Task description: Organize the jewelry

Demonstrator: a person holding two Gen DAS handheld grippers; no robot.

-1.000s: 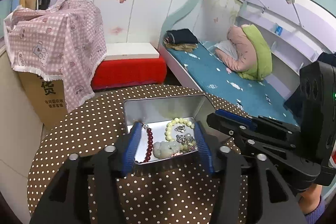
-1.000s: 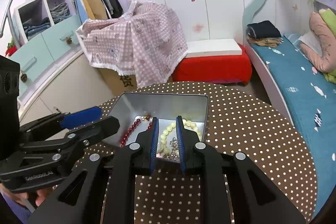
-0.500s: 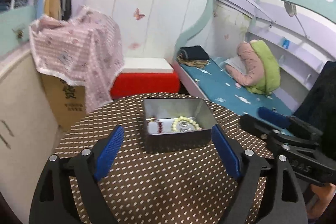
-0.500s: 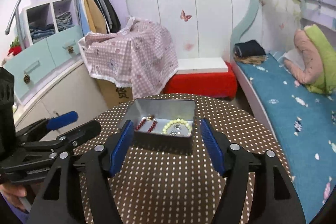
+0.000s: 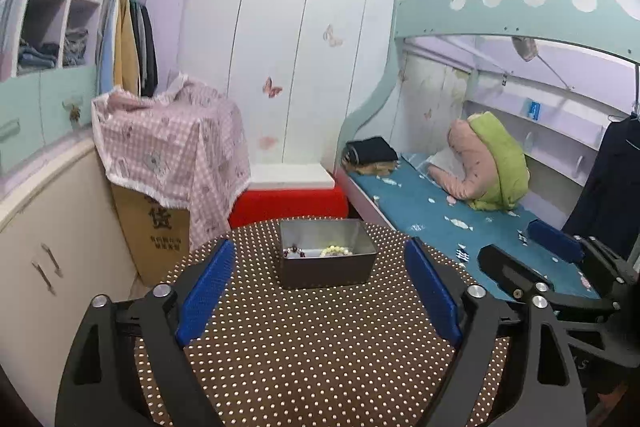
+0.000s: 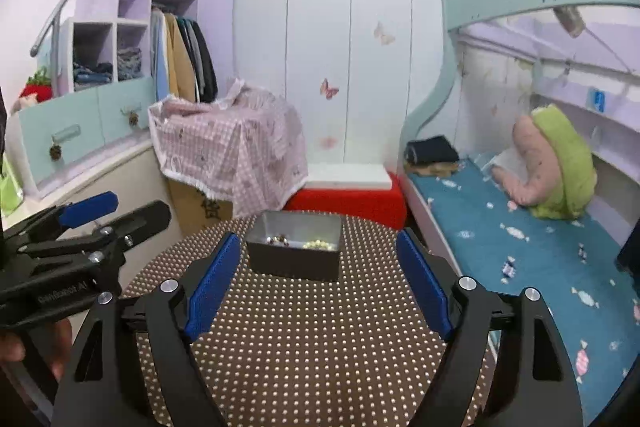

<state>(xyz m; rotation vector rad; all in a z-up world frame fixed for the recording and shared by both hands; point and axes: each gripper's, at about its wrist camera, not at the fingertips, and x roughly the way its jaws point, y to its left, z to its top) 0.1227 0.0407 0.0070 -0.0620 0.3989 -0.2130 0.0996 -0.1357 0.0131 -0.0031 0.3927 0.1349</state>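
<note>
A grey metal tin (image 5: 327, 267) stands at the far side of the round brown dotted table (image 5: 304, 351); it also shows in the right wrist view (image 6: 295, 258). Inside lie a dark red bead bracelet (image 5: 294, 251) and a pale yellow bead bracelet (image 5: 337, 250); other pieces are hidden by the tin's wall. My left gripper (image 5: 318, 293) is open and empty, held back from the tin above the table. My right gripper (image 6: 318, 285) is also open and empty, held back beside it; it shows at the right of the left wrist view (image 5: 556, 267).
A cardboard box under a pink checked cloth (image 5: 172, 147) stands left of the table. A red bench (image 5: 288, 203) lies behind it. A bunk bed with a blue mattress (image 5: 440, 211) runs along the right. Cabinets (image 5: 44, 251) line the left wall.
Both grippers have pulled back and up from the tin, which now looks small and far. The right gripper's jaws went from nearly closed over the jewelry to wide open; the left opened wider.
</note>
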